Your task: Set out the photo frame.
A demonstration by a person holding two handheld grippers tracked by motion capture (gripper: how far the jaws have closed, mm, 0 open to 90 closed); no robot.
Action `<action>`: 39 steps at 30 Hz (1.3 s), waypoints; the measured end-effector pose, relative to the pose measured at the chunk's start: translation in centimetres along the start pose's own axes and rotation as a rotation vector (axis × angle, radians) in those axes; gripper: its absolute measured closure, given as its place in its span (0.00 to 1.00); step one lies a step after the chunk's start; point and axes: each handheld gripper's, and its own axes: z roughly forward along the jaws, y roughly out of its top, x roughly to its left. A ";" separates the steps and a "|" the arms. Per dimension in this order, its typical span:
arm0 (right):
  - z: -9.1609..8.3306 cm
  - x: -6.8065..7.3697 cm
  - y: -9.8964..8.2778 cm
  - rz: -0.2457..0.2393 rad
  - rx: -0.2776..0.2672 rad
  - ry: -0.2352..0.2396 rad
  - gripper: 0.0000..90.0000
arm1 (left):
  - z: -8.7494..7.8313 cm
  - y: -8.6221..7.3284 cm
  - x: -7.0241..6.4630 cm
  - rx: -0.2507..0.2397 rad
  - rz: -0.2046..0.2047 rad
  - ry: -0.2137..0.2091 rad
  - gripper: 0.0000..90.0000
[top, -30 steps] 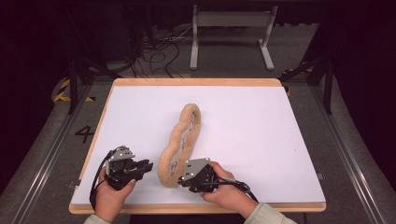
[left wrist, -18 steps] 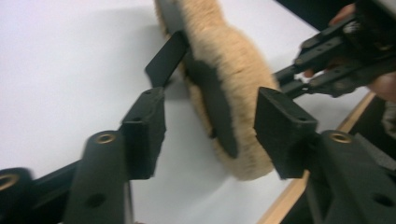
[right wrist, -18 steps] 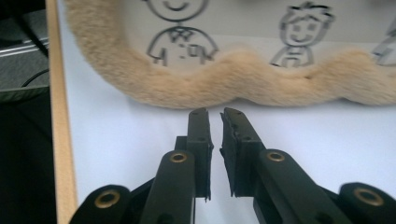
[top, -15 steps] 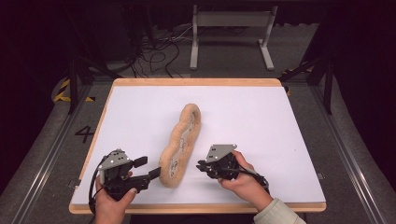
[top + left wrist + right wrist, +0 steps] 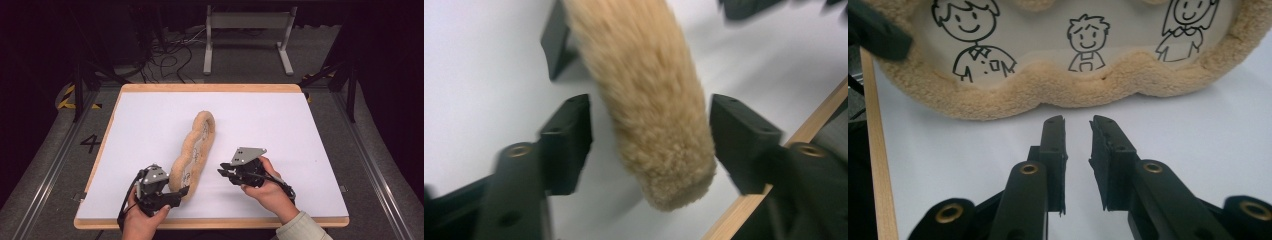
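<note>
High view: long tan fleecy cushion with a white printed panel (image 5: pixel 194 152), lying slantwise across the middle of the white tabletop with a pale wooden rim (image 5: pixel 300 130), near end close to the front edge. Left gripper (image 5: pixel 176 196) at that near end, jaws apart, one on either side of the fleece. Right gripper (image 5: pixel 223 173) just beside the cushion's right flank, not touching. Print on the panel too small to read here.

Left gripper view: blurred. Rounded fleece end (image 5: pixel 659 125) between the two black jaws, a gap showing on each side; jaws just been closing a little, not pressing. Rest of the cushion cut off at the top.

Right gripper view: scalloped fleece border around a white panel with three smiling line-drawn figures (image 5: pixel 1083 37), heads partly cut off at the top. Jaws a narrow slit apart, just been opening, nothing between them, short of the fleece.
</note>
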 end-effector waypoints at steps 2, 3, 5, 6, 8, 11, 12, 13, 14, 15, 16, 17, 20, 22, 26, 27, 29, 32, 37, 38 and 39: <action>-0.1 -0.2 -0.1 0.016 -0.002 -0.001 0.84 | 0.8 -0.1 -0.3 0.040 -0.006 -0.007 0.50; -0.1 -0.3 -0.1 0.021 -0.003 -0.002 0.83 | 0.9 -0.2 -0.3 0.043 -0.008 -0.008 0.54; -0.2 -0.4 -0.2 0.022 -0.007 -0.001 0.83 | 1.2 -0.2 -0.2 0.048 -0.019 -0.019 0.60; -0.2 -0.4 -0.2 0.023 -0.008 0.000 0.83 | 1.2 -0.3 -0.2 0.047 -0.020 -0.020 0.60; -0.2 -0.4 -0.2 0.026 -0.005 -0.001 0.83 | 1.2 -0.3 -0.1 0.049 -0.036 -0.026 0.62; -0.1 -0.5 -0.3 0.031 -0.005 0.001 0.82 | 1.0 -0.4 0.1 0.042 -0.035 -0.019 0.64; -0.2 -0.5 -0.3 0.033 -0.006 0.002 0.82 | 0.9 -0.4 0.2 0.043 -0.037 -0.013 0.65; -0.3 -0.6 -0.3 0.041 -0.012 0.008 0.81 | 0.8 -0.5 0.4 0.043 -0.048 -0.013 0.67; -0.3 -0.7 -0.2 0.043 -0.019 0.006 0.81 | 0.7 -0.5 0.6 0.042 -0.057 -0.015 0.68; -0.4 -0.8 -0.1 0.044 -0.025 0.004 0.79 | 0.7 -0.5 0.6 0.042 -0.057 -0.015 0.69; -0.5 -1.0 0.0 0.044 -0.030 -0.005 0.78 | 0.5 -0.6 1.0 0.043 -0.070 -0.019 0.71; -0.7 -1.2 0.2 0.048 -0.036 -0.011 0.77 | 0.3 -0.8 1.4 0.039 -0.100 -0.026 0.71; -1.3 -2.4 0.9 0.067 -0.060 -0.025 0.75 | 0.1 -0.9 1.8 0.039 -0.108 -0.026 0.73; -1.6 -3.3 1.6 0.069 -0.078 -0.045 0.75 | 0.1 -0.9 2.0 0.041 -0.105 -0.029 0.74; -1.4 -5.2 2.5 0.102 -0.073 -0.042 0.73 | -0.2 -1.0 2.7 0.045 -0.094 -0.040 0.74; -1.3 -5.7 2.7 0.116 -0.074 -0.029 0.73 | -0.3 -1.0 3.0 0.044 -0.091 -0.047 0.74; -0.9 -6.9 3.0 0.151 -0.076 -0.001 0.72 | -0.4 -1.0 3.3 0.049 -0.091 -0.060 0.74; -0.3 -7.8 3.2 0.161 -0.096 0.004 0.69 | -0.4 -1.0 3.4 0.058 -0.084 -0.070 0.75; 1.5 -9.9 4.0 0.140 -0.063 -0.050 0.62 | -0.6 -1.1 4.1 0.058 -0.072 -0.083 0.75; 1.8 -10.2 4.1 0.138 -0.061 -0.059 0.61 | -0.7 -1.1 4.2 0.064 -0.071 -0.091 0.75; 2.2 -10.7 4.2 0.142 -0.060 -0.065 0.59 | -0.6 -1.1 4.4 0.058 -0.054 -0.092 0.75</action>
